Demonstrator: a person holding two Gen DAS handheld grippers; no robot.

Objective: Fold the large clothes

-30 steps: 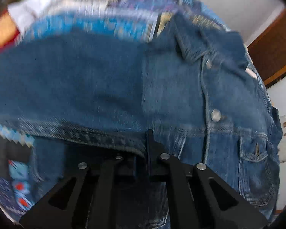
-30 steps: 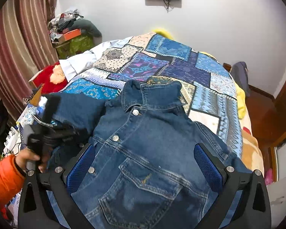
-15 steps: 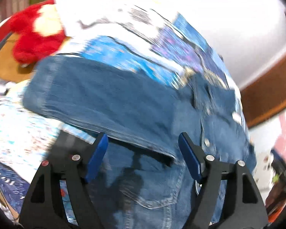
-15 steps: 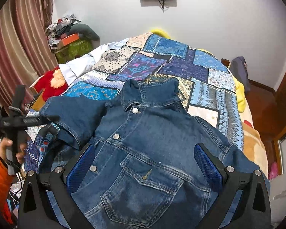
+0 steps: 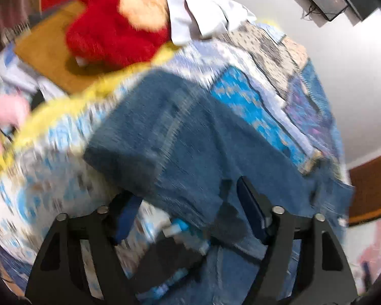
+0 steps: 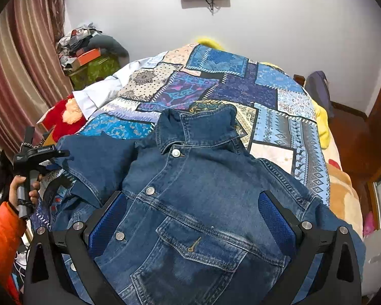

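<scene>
Both grippers grasp nothing, left [image 5: 188, 211] narrowing, right [image 6: 190, 218] spread over the jacket [image 6: 203, 203], so its sleeve [image 6: 96, 162] may slide off the bed [image 6: 266, 96]

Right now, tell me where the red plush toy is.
In the right wrist view the red plush toy sits at the bed's left edge, beside the white shirt, beyond the denim jacket sleeve.

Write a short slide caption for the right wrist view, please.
Open right gripper hovering over a buttoned blue denim jacket spread on a patchwork quilt.
</scene>
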